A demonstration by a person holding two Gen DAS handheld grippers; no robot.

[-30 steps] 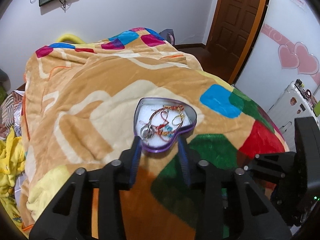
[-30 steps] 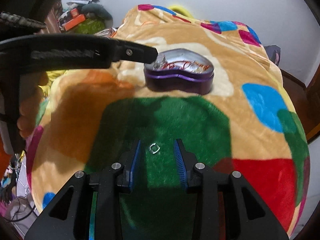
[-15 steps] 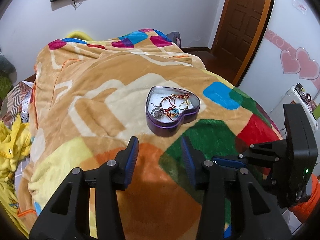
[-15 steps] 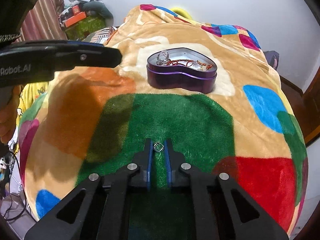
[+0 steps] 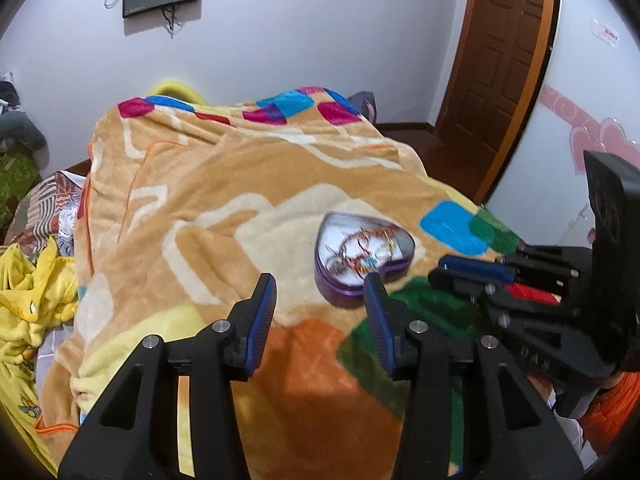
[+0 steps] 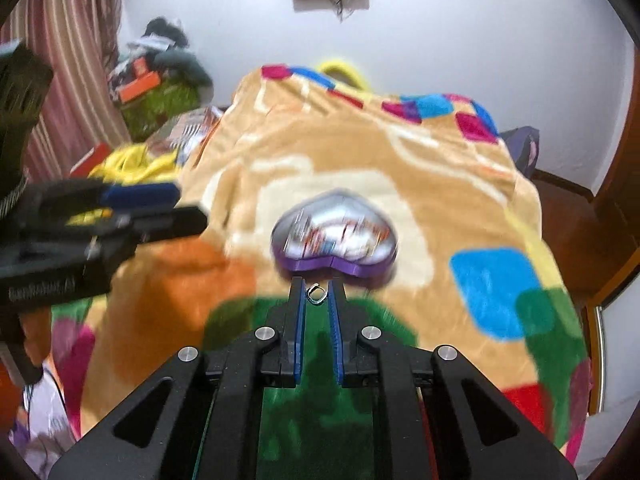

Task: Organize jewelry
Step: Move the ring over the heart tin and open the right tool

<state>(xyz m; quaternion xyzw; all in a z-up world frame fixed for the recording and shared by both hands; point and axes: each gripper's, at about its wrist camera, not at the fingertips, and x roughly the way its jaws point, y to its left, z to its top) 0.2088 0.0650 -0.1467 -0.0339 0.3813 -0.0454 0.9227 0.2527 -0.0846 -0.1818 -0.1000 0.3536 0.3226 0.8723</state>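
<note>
The right gripper (image 6: pixel 318 285) is clenched on a small silver ring (image 6: pixel 316 293), held just in front of the purple heart-shaped tin (image 6: pixel 335 240) on the patchwork blanket (image 6: pixel 400 168). Motion blur smears the tin's contents there. In the left wrist view, tangled bracelets (image 5: pixel 362 248) lie inside the tin (image 5: pixel 362 252), individual pieces hard to separate. The left gripper (image 5: pixel 320 282) hangs released, nearer than the tin, its right finger overlapping the tin's rim.
</note>
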